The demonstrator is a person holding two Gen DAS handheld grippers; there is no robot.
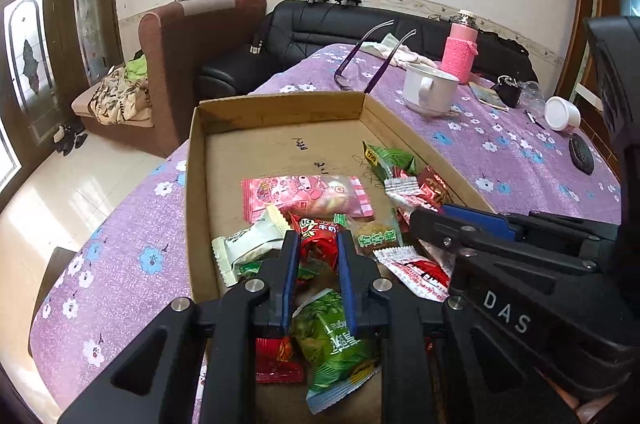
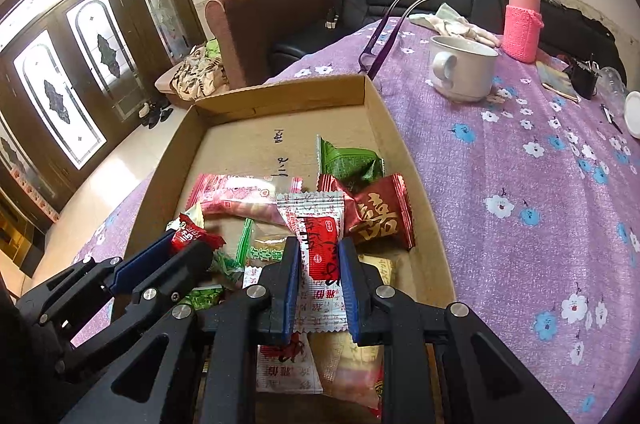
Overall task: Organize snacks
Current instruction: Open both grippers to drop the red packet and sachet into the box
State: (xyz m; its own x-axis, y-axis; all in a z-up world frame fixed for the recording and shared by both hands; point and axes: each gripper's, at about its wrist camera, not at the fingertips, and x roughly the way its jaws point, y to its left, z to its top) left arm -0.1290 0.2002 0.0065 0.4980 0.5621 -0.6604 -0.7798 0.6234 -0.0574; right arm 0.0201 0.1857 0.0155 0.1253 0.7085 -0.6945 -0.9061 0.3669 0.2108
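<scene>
Both tongs loaded over the cardboard tray [image 1: 280,111]

Our left gripper [image 1: 318,244] pinches a red snack packet [image 1: 316,238]; the right gripper [image 2: 319,252] clamps a red-and-white sachet [image 2: 320,240], ready for sorting.

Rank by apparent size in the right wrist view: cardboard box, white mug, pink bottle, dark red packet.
1. cardboard box
2. white mug
3. pink bottle and dark red packet: look alike; the packet is nearer, so unranked.

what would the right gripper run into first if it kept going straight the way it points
Probably the dark red packet lying in the cardboard box, just beyond the white-and-red packet the right gripper holds; depth is uncertain.
</scene>
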